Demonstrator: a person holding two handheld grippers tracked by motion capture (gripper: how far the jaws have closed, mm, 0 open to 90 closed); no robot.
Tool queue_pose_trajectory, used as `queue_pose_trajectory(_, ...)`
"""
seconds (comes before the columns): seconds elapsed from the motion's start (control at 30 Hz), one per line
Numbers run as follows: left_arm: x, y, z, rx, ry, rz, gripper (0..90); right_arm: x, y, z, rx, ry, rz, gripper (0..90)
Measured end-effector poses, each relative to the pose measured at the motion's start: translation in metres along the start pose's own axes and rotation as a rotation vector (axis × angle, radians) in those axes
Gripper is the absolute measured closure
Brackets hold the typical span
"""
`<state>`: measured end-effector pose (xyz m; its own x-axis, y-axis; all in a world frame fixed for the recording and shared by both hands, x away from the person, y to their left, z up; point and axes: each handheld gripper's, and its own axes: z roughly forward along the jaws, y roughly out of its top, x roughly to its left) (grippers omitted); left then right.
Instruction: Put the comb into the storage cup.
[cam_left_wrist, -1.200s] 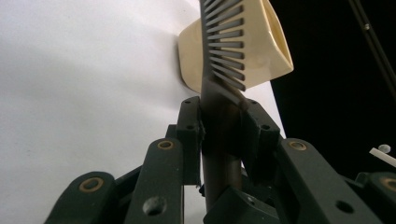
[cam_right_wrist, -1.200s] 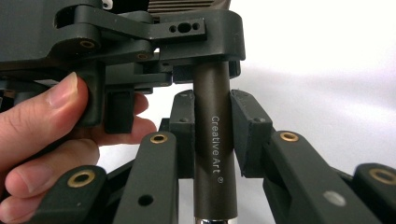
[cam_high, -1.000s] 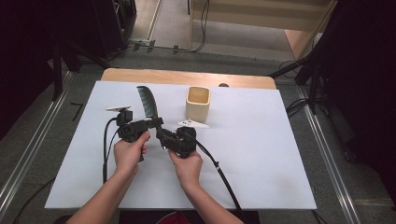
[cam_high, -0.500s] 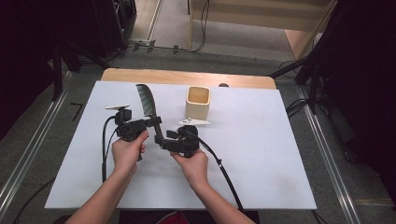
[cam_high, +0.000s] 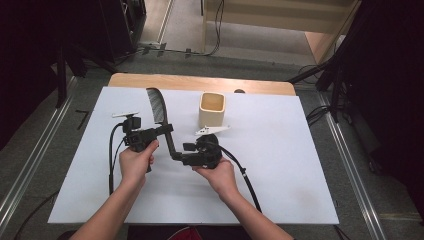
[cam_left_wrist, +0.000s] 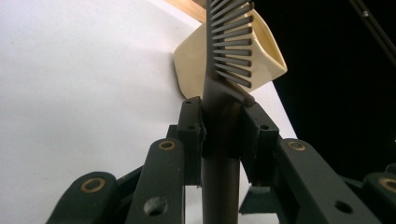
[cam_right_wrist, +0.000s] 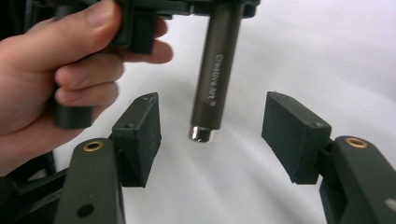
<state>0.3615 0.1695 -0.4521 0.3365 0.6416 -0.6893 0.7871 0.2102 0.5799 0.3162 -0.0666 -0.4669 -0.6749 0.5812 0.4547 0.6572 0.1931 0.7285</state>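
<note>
A dark comb (cam_high: 160, 109) with a grey-brown round handle (cam_right_wrist: 215, 74) is held up over the white table (cam_high: 300, 165). My left gripper (cam_high: 168, 131) is shut on the handle just below the teeth (cam_left_wrist: 231, 46). In the left gripper view both pads press the handle (cam_left_wrist: 219, 158). My right gripper (cam_high: 180, 155) stands open at the handle's lower end. Its pads (cam_right_wrist: 140, 128) sit well apart on either side of the metal tip (cam_right_wrist: 203, 134), touching nothing.
A cream square cup (cam_high: 212, 109) stands upright on the table behind the grippers, and behind the comb teeth as the cream cup (cam_left_wrist: 268, 53). A person's hand (cam_right_wrist: 56, 65) grips the left tool. Cables trail toward the table's near edge. A wooden edge (cam_high: 200, 82) runs along the back.
The right hand has shifted slightly to the right. The comb stands a little more upright, its teeth farther toward the back. The left gripper has held its grip throughout.
</note>
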Motion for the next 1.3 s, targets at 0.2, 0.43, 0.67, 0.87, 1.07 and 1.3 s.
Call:
queue_pose_trajectory(0.2, -0.001, -0.001, 0.000, 0.003, -0.002, 0.014, 74.0, -0.003, -0.001, -0.011, 0.012, 0.024, -0.009, 35.3)
queue_pose_trajectory(0.43, -0.001, -0.001, 0.000, 0.006, -0.026, 0.054, 74.0, -0.010, -0.005, -0.021, 0.045, 0.018, -0.040, 35.1)
queue_pose_trajectory(0.67, -0.004, 0.000, 0.000, 0.019, -0.049, 0.090, 74.0, -0.015, -0.010, -0.032, 0.063, 0.021, -0.060, 34.1)
queue_pose_trajectory(0.87, -0.006, 0.000, 0.001, 0.035, -0.065, 0.099, 74.0, -0.016, -0.013, -0.037, 0.071, 0.042, -0.084, 32.0)
queue_pose_trajectory(1.07, -0.010, -0.001, 0.002, 0.047, -0.069, 0.129, 74.0, -0.016, -0.017, -0.043, 0.109, 0.047, -0.105, 27.9)
queue_pose_trajectory(1.3, -0.011, -0.001, 0.002, 0.050, -0.085, 0.147, 74.0, -0.016, -0.022, -0.049, 0.149, 0.037, -0.134, 27.0)
